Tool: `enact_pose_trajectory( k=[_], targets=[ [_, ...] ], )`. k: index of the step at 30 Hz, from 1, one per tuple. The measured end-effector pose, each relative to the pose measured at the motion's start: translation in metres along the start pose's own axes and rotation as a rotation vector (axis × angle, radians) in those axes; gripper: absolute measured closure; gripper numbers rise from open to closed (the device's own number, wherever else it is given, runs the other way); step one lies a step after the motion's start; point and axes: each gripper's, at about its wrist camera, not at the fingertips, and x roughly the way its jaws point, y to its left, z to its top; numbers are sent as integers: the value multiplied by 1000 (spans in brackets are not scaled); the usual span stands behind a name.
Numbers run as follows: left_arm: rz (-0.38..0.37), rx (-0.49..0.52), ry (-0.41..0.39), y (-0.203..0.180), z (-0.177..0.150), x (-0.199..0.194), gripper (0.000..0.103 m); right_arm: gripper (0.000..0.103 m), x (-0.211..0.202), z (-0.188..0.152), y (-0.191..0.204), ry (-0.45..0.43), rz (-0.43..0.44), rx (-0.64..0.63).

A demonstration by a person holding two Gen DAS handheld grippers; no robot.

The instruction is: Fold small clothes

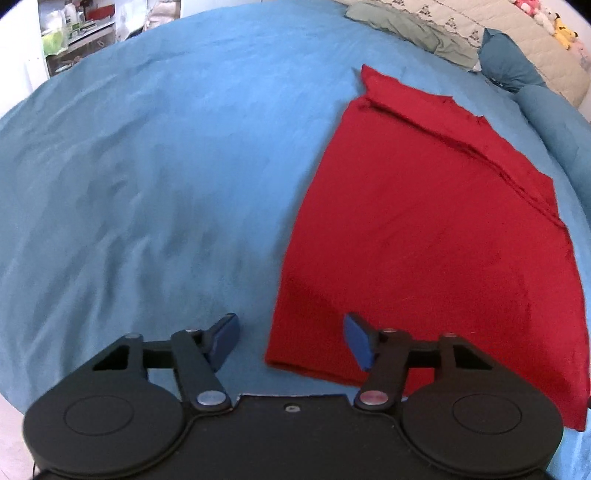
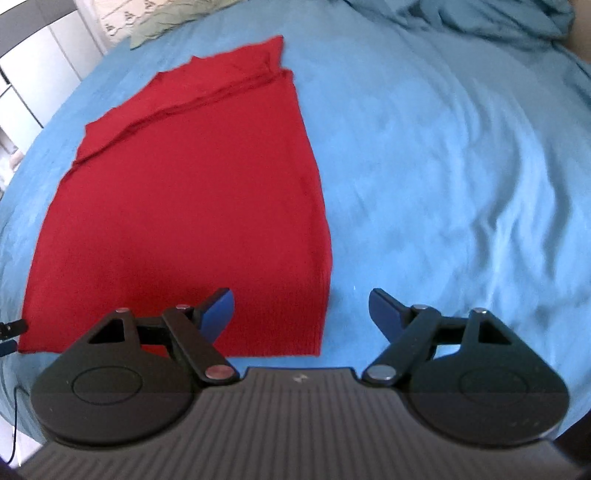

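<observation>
item: red garment (image 1: 424, 236) lying flat and part-folded on blue bedspread (image 1: 147, 166); left gripper (image 1: 291, 339) and right gripper (image 2: 301, 314) both spread wide, empty, at its near hem; next move likely pinching both hem corners.

A bed (image 1: 147, 166) covered in a lightly wrinkled blue sheet fills both views. A red garment (image 1: 424, 229) lies flat on it, right of centre in the left wrist view and left of centre in the right. A crumpled grey-green cloth (image 1: 413, 26) lies at that view's upper right.
</observation>
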Motion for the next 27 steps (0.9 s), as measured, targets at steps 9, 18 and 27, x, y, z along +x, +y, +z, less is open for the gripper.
enact_pose_trajectory(
  k=[9, 18, 27],
  targets=[
    [14, 48, -12, -7, -12, 2, 62, 21, 24, -12, 4, 43, -31, -7],
    [28, 83, 25, -14, -11, 2, 85, 34, 26, -4, 6, 61, -8, -6],
    [20, 69, 67, -12, -3, 3, 97, 74, 30, 3, 4, 93, -12, -12]
  ],
)
